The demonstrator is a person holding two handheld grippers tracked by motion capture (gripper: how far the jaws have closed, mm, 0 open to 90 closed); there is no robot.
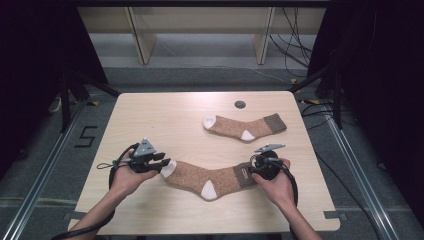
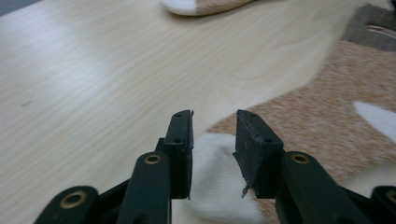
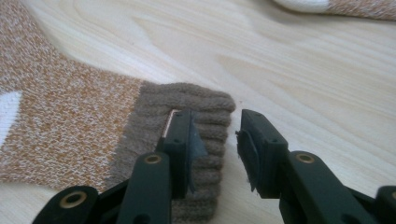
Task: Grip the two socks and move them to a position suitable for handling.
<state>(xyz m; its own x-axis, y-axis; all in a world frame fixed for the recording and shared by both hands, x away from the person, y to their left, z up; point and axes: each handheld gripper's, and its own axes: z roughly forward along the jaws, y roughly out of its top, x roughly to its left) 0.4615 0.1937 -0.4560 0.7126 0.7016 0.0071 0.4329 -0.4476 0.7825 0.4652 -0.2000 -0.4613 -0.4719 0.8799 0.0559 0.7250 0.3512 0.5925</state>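
While resting flat on the pale wood-grain bench, near sock: orange-flecked knit, white toe and heel, ribbed brown cuff. Well apart, twin far sock. Left tongs released, straddling fluffy white toe; right tongs released, spanning the cuff's edge. Likely trouble: pinching just one ribbed layer, or soft knit slipping out, bunching instead of lifting evenly.
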